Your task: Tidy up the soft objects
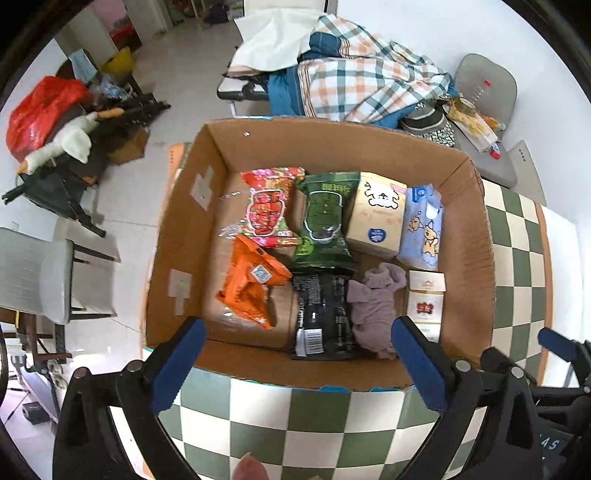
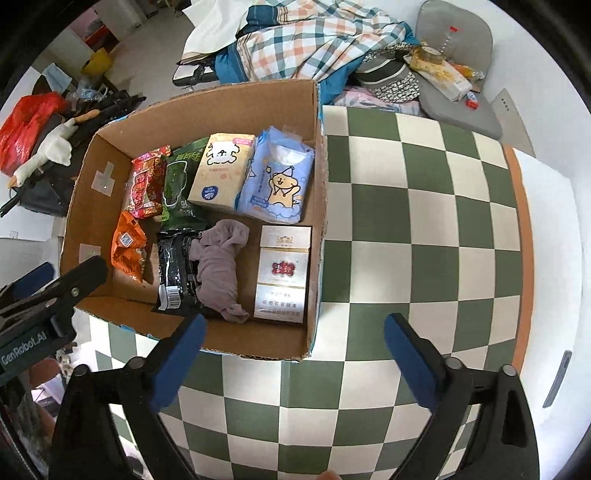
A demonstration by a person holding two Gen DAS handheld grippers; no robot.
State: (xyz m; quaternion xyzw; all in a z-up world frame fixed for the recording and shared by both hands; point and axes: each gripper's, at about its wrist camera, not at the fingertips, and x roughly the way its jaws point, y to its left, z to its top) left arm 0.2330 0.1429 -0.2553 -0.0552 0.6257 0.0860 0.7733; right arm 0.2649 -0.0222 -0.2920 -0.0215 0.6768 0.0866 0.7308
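A green-and-cream checked tablecloth [image 2: 424, 229], smooth and flat, fills the right and lower part of the right wrist view. On it, at centre left, stands an open corrugated cardboard box [image 2: 229, 107] with raw brown walls and grey tape patches on its left wall. Behind it, along the top of the frame, a rumpled plaid blanket [image 2: 306, 40] lies heaped, with a grey padded cushion [image 2: 458, 33] at the upper right.

Inside the box, along the far wall from left to right: a glossy red snack bag [image 1: 271, 210], a dark green snack bag [image 1: 325, 218], a squarish cream tissue pack [image 1: 376, 214] printed with a bear, and a soft blue tissue pack [image 1: 423, 229] with a cartoon animal. In the near row: a crinkled orange packet [image 1: 255, 284], a shiny black packet [image 1: 321, 314] with a white barcode label, a limp mauve cloth [image 1: 373, 302] bunched in folds, and a rigid white-and-gold carton [image 1: 424, 306] against the right wall.

The left gripper [image 1: 295, 365] hangs over the box's near wall, its blue pads spread wide with nothing between them. The right gripper [image 2: 293, 363] sits at the bottom of its frame over the box's near right corner and the tablecloth, equally wide and empty-handed.
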